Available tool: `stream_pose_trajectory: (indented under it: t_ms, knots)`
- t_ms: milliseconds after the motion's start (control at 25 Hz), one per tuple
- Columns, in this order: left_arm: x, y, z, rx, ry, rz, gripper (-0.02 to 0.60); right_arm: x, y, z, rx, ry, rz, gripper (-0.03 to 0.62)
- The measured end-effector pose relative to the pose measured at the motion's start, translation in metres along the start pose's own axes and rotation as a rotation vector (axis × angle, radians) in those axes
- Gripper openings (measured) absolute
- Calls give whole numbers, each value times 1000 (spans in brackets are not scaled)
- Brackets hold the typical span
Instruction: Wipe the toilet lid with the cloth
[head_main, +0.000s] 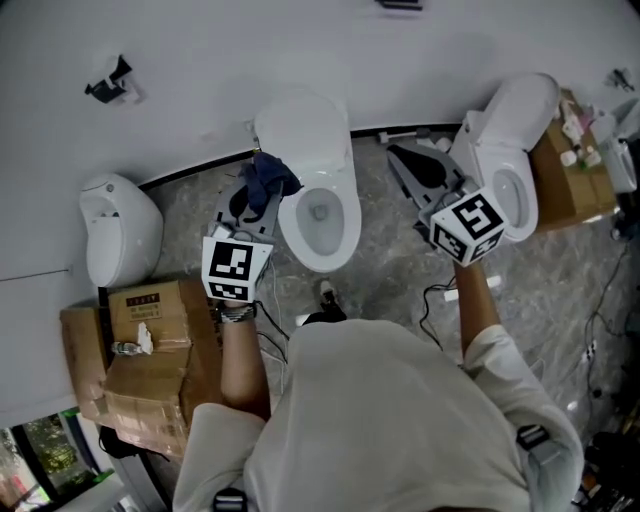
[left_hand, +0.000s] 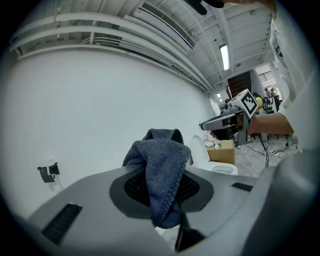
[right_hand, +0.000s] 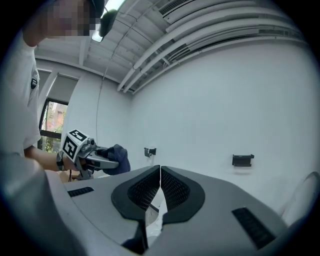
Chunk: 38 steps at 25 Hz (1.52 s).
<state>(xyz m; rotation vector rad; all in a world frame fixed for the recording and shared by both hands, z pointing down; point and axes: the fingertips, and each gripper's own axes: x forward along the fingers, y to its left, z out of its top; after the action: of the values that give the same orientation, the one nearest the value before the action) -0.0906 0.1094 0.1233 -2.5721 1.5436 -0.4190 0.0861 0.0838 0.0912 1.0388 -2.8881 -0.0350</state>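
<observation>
Left hand-held gripper (left_hand: 162, 192) is clamped on the dark blue cloth (left_hand: 159, 165), which flops up and over the tips in a loose bunch. It looks like terry or microfibre: light, soft, zero stiffness, so it'll go wherever it's pushed. I'd say the pinch through a fold is fine, as long as a fat wad sticks out past the tips so fabric, not plastic, meets the lid. Right hand-held gripper (right_hand: 160, 185) is closed on nothing, pads together, well off to the left one's right.

Just ahead of the left hand-held gripper is the toilet (head_main: 320, 215), with the toilet lid (head_main: 300, 125) standing up, its back toward the white wall (head_main: 200, 60). It's glossy, hard, probably slick, and hinged, so my guess is it rocks if you lean on it.

The right hand-held gripper points at a second toilet (head_main: 510, 150). Out to the left of the left one there's a urinal (head_main: 120, 230), with cardboard boxes (head_main: 150, 345) behind it. The floor (head_main: 390, 260) is grey stone-look, with cables (head_main: 432, 300) lying behind the right one.
</observation>
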Motion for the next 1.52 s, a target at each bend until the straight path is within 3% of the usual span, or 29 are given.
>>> stream_pose_trajectory:
  t_ms: [520, 760, 1120, 1520]
  knots:
    - [71, 75, -51, -39, 43, -74, 86, 89, -39, -26, 6, 52, -81, 29]
    - [109, 87, -91, -40, 100, -93, 86, 113, -62, -56, 11, 77, -103, 29]
    - [197, 120, -171, -37, 171, -38, 86, 171, -118, -117, 32, 104, -72, 29]
    - [292, 159, -241, -108, 221, 15, 86, 214, -150, -198, 88, 183, -9, 29]
